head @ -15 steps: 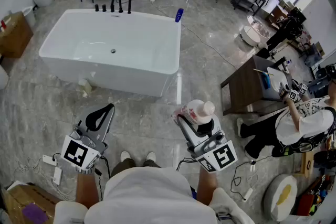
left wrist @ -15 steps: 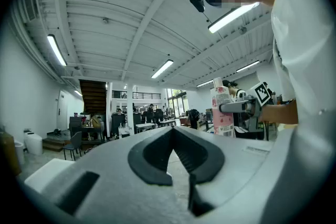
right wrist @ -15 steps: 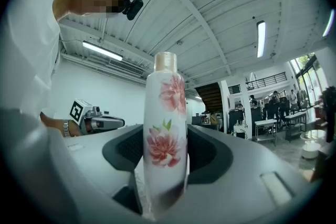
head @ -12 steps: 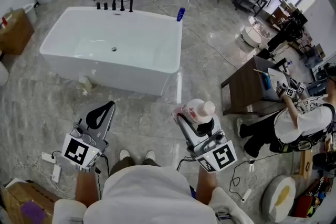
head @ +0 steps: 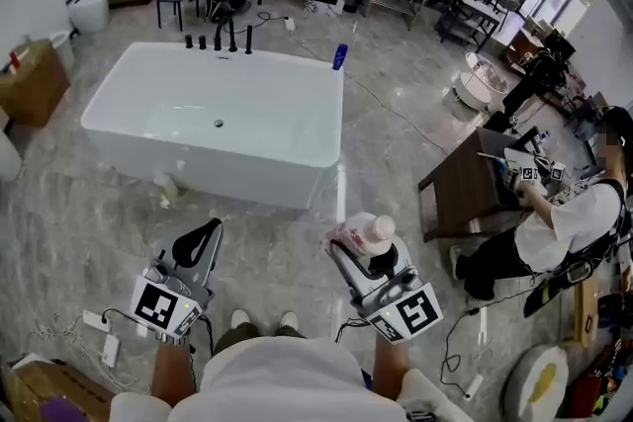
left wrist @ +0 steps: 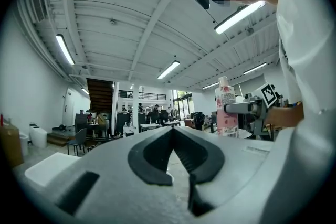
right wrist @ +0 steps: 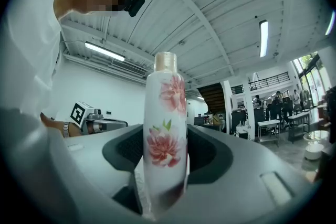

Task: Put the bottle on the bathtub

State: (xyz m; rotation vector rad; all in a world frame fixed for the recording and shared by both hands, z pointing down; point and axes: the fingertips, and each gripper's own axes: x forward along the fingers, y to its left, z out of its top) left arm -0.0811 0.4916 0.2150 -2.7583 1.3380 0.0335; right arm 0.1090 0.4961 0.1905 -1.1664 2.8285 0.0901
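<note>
A cardboard box (head: 30, 79) was seen at far left, apart from the white bathtub (head: 331, 128). On the tub's rim, dark taps (head: 218, 42) were set along the far edge and a small blue bottle (head: 339, 56) at the right corner. Open marble floor (head: 267, 212) was left between tub and grippers. The left gripper (head: 208, 229) was held with fingers pressed together, empty. The right gripper (head: 354, 252) was held with fingers clamped on the upright flowered bottle (head: 370, 232), well short of the tub. A wooden bench (head: 460, 178) and a seated person (head: 554, 232) were seen further right.
</note>
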